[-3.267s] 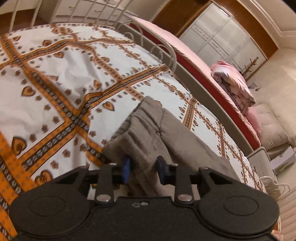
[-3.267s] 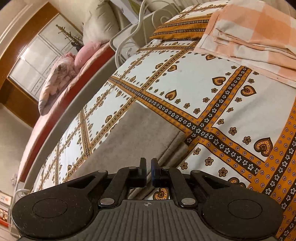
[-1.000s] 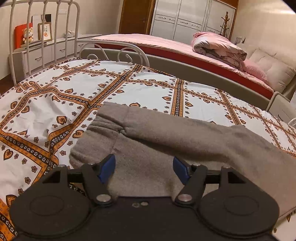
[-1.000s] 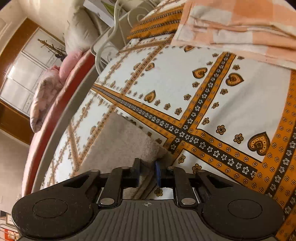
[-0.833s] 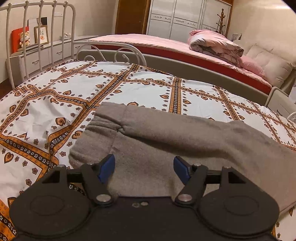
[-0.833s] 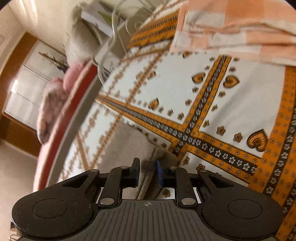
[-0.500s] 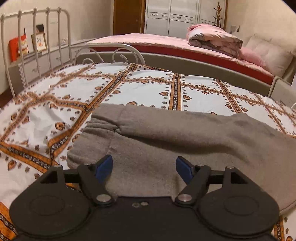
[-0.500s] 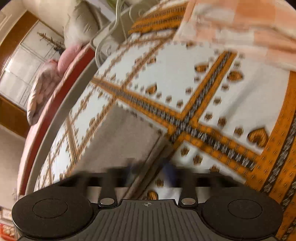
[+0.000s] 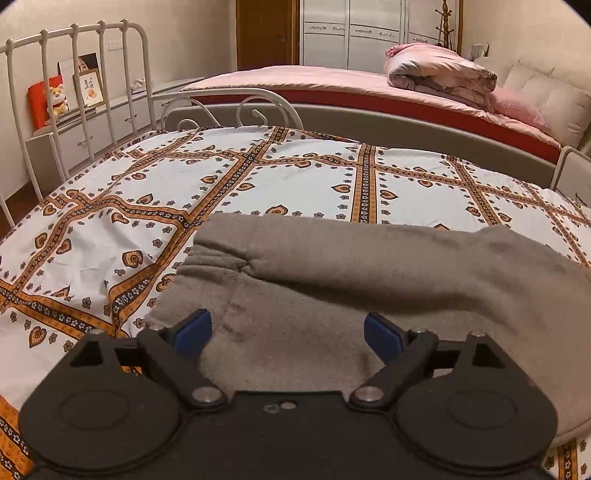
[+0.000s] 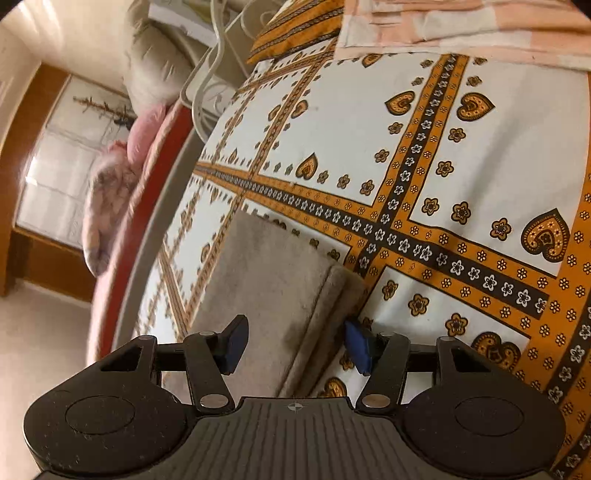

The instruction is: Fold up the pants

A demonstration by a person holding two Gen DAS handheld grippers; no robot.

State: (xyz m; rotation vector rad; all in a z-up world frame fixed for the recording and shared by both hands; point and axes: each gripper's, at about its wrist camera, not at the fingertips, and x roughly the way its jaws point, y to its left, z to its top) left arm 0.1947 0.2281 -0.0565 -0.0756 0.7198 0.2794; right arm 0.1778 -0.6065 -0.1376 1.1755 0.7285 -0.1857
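Note:
Grey-brown fleece pants lie on the patterned bedspread, one leg folded over the other. My left gripper is open and empty, its blue pads wide apart just above the waist end of the pants. In the right wrist view the hem end of the pants lies flat with its layered edges stacked. My right gripper is open and empty over that hem, one pad over the cloth, the other at its edge.
A white metal bed frame stands at the far left. A second bed with a pink cover and a rolled quilt lies behind. A folded peach checked blanket and a patterned pillow lie at the bed's far end.
My right gripper has opened and let go of the pants hem, which now lies on the bed. My left gripper stayed open and drew back slightly.

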